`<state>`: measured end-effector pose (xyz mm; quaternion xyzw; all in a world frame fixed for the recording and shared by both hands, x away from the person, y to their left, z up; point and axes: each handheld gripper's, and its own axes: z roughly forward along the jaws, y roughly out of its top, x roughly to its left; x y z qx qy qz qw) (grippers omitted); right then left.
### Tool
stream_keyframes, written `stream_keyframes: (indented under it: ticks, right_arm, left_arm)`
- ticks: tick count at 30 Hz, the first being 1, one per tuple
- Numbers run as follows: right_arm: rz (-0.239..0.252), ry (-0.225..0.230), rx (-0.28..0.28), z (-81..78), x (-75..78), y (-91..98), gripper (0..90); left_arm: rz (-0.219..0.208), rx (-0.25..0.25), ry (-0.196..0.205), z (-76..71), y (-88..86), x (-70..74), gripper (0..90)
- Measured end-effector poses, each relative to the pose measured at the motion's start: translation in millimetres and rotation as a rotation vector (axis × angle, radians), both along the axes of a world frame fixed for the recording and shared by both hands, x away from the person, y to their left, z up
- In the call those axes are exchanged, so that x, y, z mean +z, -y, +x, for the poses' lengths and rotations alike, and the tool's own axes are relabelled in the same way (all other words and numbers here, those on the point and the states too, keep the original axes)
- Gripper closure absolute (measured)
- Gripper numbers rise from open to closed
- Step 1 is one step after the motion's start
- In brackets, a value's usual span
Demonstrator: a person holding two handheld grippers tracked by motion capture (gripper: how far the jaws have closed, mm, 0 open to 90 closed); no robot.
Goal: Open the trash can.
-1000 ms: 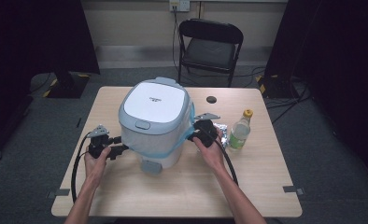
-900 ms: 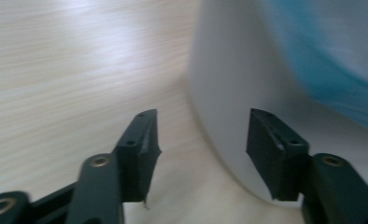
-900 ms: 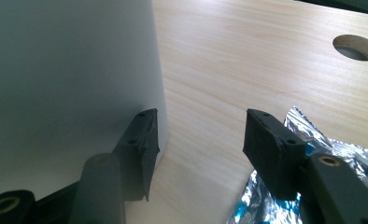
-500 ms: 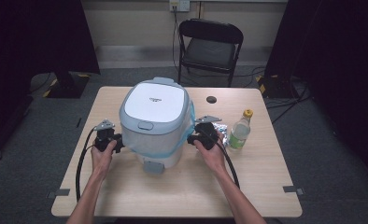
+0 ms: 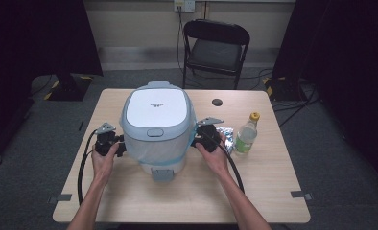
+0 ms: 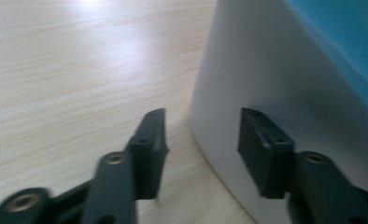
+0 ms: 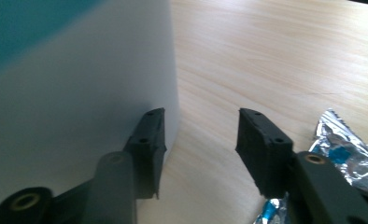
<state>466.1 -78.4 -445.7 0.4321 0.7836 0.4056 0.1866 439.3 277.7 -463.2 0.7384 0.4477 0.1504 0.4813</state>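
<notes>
A white rice cooker (image 5: 157,112) with a pale blue body and a shut lid stands in the middle of the table. My left gripper (image 5: 120,146) lies against its left side, held low near the base. In the left gripper view the jaws (image 6: 202,135) stand apart and have just been opening; the cooker's wall (image 6: 289,79) lies just beyond them, and nothing is pinched. My right gripper (image 5: 196,139) sits at the cooker's right side. Its jaws (image 7: 201,135) have just been closing, with bare table between them and the cooker's wall (image 7: 79,93) beside the left one.
A plastic bottle (image 5: 247,134) with a yellow cap stands right of the right gripper, with crumpled foil wrappers (image 5: 228,136) beside it and close to the jaws (image 7: 345,144). A small black disc (image 5: 217,101) lies farther back. A black folding chair (image 5: 215,48) stands behind the table (image 5: 254,191).
The left gripper has edged slightly in toward the cooker's side. The right hand has kept still. The cooker has not moved.
</notes>
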Motion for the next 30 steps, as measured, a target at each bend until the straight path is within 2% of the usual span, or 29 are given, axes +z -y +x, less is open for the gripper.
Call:
stream_keyframes:
  ticks: [1,4,7,13,17,19,20,22,24,28,29,30]
  right_arm:
    - [-0.001,-0.007,0.01,-1.3,0.5,-1.0,59.7]
    - [-0.009,-0.01,0.028,-4.5,1.2,-2.1,64.7]
    - [-0.002,-0.018,0.038,-7.3,0.7,-0.4,65.1]
    - [0.002,-0.031,0.072,-12.8,1.4,2.5,66.3]
    - [0.001,-0.037,0.09,-17.9,1.9,2.9,66.4]
    - [0.001,-0.04,0.095,-21.6,2.1,3.1,66.4]
    - [-0.005,-0.045,0.116,-25.8,2.9,4.2,66.2]
    - [0.0,-0.049,0.12,-26.9,2.7,4.7,66.1]
    - [-0.013,-0.052,0.14,-32.3,4.0,5.7,65.4]
    - [-0.028,-0.047,0.153,-38.5,5.0,4.6,65.4]
    - [-0.03,-0.049,0.152,-40.1,5.1,4.4,64.1]
    - [-0.027,-0.043,0.149,-41.0,4.3,4.8,59.9]
  left_arm:
    - [-0.002,-0.008,0.005,-1.5,0.8,-0.2,64.3]
    - [-0.002,-0.016,0.008,-4.2,1.0,-0.6,66.1]
    - [0.009,-0.015,0.021,-10.7,2.4,-0.7,67.7]
    - [0.003,-0.028,0.026,-22.9,2.7,-1.1,69.5]
    - [0.008,-0.035,0.024,-29.6,2.1,-0.3,69.3]
    - [0.031,-0.037,0.022,-33.8,2.9,2.2,69.2]
    - [0.063,-0.032,0.027,-38.5,4.5,4.3,69.2]
    - [0.064,-0.03,0.03,-41.0,4.7,4.1,69.1]
    - [0.03,-0.036,0.023,-45.7,1.7,1.4,68.5]
    - [0.039,-0.036,0.029,-50.6,1.3,1.9,68.5]
    - [0.04,-0.04,0.031,-50.9,0.3,1.6,68.4]
    - [0.035,-0.036,0.028,-51.3,-0.8,1.1,64.6]
